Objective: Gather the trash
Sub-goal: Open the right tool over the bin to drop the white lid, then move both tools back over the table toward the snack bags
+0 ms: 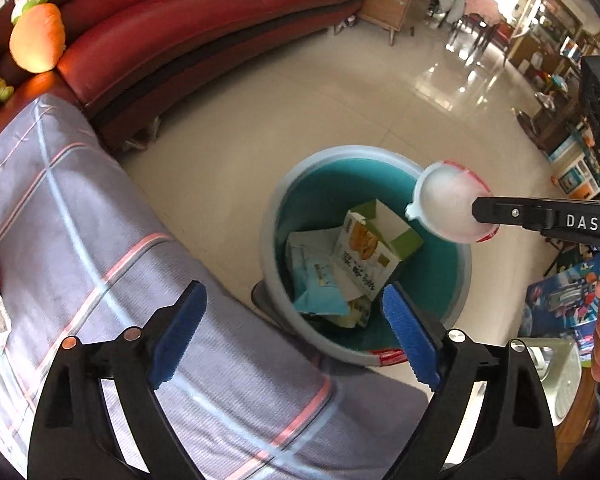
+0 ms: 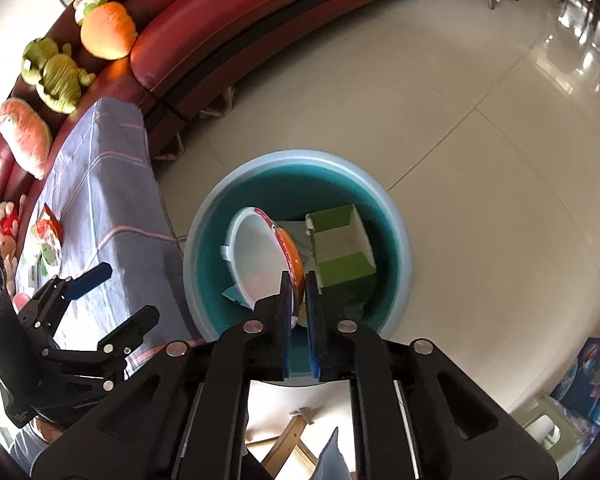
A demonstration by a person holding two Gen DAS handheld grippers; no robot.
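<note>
Right wrist, bowl [image 2: 260,256] between jaws, above bin [image 2: 396,216]

Open floor [image 1: 340,92] beyond bin [image 1: 284,184]

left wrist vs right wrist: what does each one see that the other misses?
Only the left wrist view: the yellow snack box and teal wrappers deep in the bin, and the open left hand-held gripper with nothing between its blue pads.

Only the right wrist view: the right hand-held gripper pinching the bowl's rim, the frog plush, and the packets on the cloth.

Both: the teal bin, the plastic bowl held over it, the red sofa, the carrot plush.
</note>
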